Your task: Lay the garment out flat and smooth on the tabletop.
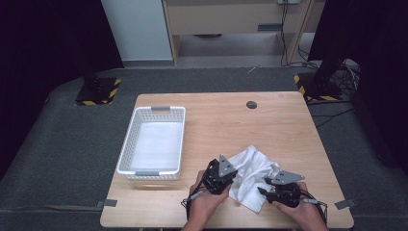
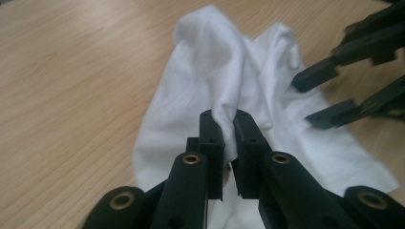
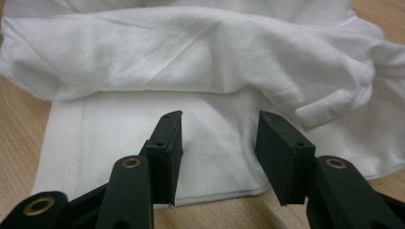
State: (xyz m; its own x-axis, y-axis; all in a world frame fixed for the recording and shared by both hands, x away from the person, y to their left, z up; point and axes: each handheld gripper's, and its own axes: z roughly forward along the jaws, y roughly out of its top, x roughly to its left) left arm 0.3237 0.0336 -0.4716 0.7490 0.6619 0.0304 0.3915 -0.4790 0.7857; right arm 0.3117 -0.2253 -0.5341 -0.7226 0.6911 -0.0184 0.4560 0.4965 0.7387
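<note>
White cloth (image 1: 250,174) lies crumpled on the wooden table (image 1: 288,130), near the person's edge. It sits between the two tools, and both tools touch or almost touch it.

The left gripper (image 2: 229,125) is pinching the cloth. Its two black jaws are squeezed close together, and a raised fold of the cloth is caught tight between them. The rest of the cloth spreads out ahead of this tool and off to its side, toward the other tool.

The right gripper (image 3: 218,125) has its jaws apart. A flat, hemmed edge of the cloth lies right under and between them, and a thick rolled fold sits just past their tips. The pads do not press on anything yet.

I think the step in hand is getting a good hold on the cloth with both tools. One side is grabbed and the other side is not.

The next move, I guess, asks the right gripper to dip down a little and close on the flat edge below it. It should catch just that edge and not the big fold behind it. The left gripper should hold tight so the fold does not slip out.

A white basket (image 1: 153,141) stands well apart from the cloth, off past the left gripper's side.
</note>
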